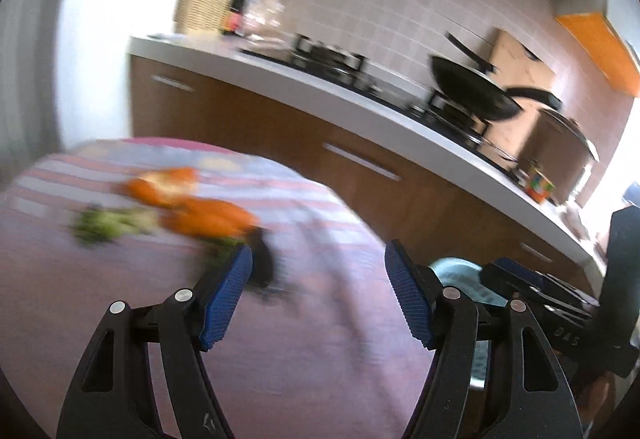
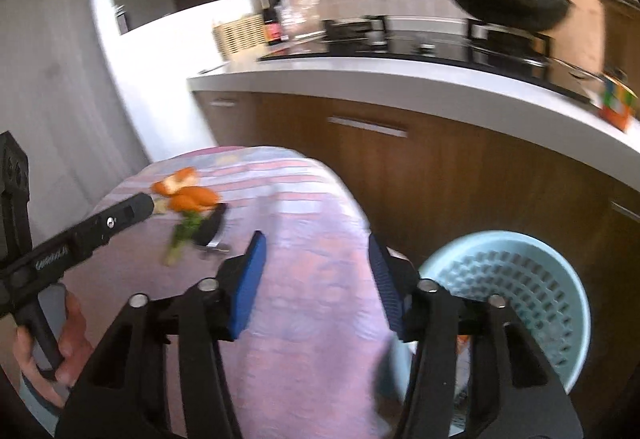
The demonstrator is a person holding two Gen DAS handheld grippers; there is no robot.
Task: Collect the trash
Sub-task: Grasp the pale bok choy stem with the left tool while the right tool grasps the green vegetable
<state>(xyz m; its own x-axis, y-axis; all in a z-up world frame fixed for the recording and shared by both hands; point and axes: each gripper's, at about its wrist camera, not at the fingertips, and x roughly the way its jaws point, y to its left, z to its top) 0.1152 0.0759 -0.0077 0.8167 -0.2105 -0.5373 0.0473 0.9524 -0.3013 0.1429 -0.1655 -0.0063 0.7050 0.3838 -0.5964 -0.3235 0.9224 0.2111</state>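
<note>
orange peels (image 2: pixel 186 193) on table (image 2: pixel 320 279), 2 tools empty

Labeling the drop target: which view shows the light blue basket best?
Right wrist view: the light blue basket shows its round rim and perforated inside beside the table. Left wrist view gives only a sliver of it behind the left claw finger.

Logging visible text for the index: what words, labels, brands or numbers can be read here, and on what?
"DAS", as far as it reads: white letters on the black housing at the right of the left wrist view.
White lettering on the black handheld bar: too blurred to read.
Label on the dark bottle: too blurred.
Print on the colourful box: too blurred.
</note>
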